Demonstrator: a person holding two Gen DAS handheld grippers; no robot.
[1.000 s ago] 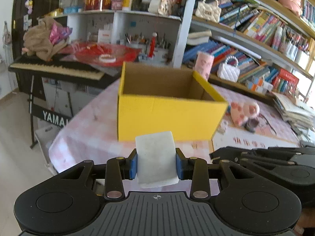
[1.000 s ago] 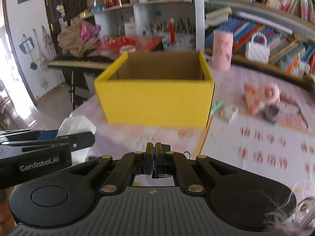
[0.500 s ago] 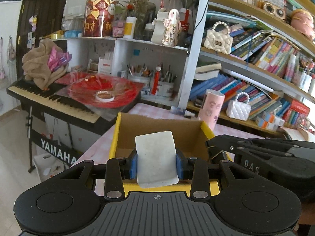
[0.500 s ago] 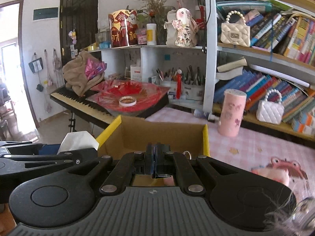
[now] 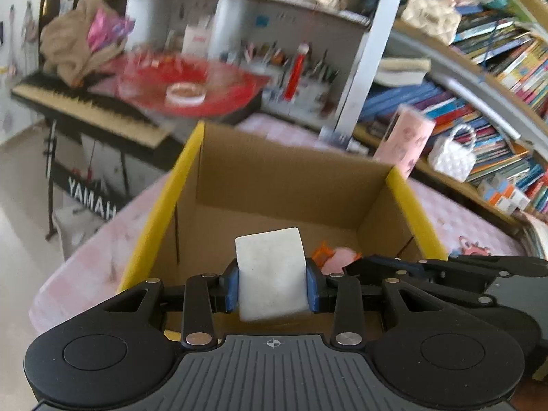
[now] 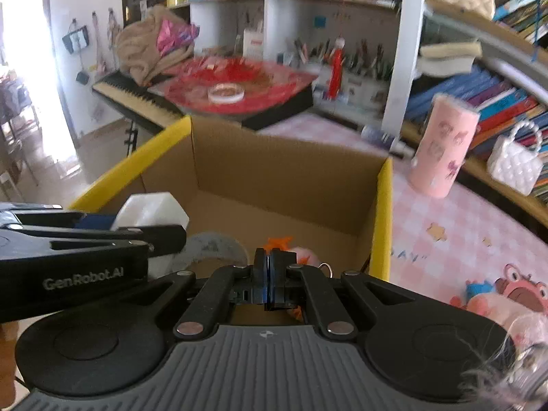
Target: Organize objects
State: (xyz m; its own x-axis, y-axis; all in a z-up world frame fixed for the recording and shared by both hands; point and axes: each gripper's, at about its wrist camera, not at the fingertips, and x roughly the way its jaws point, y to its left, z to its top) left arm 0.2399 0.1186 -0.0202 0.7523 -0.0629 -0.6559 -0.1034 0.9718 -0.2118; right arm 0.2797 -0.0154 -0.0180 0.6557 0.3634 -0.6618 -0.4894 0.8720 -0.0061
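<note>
My left gripper (image 5: 272, 286) is shut on a white tissue pack (image 5: 270, 272) and holds it over the open yellow cardboard box (image 5: 161, 215). The pack also shows in the right wrist view (image 6: 150, 210), above the box's left part. My right gripper (image 6: 270, 282) is shut and empty, over the box's (image 6: 382, 219) near edge. Inside the box lie a pink and orange toy (image 6: 301, 257) and a grey round thing (image 6: 214, 248).
A pink cylinder (image 6: 441, 152) and a white handbag (image 6: 515, 164) stand right of the box on the pink checked tablecloth (image 6: 455, 226). A pink frog plush (image 6: 510, 294) lies at the right. A keyboard (image 5: 85, 106) with a red plate stands behind, with bookshelves beyond.
Both grippers have tilted down over the box, so its inside and the things in it now show. The left gripper still holds the tissue pack.
</note>
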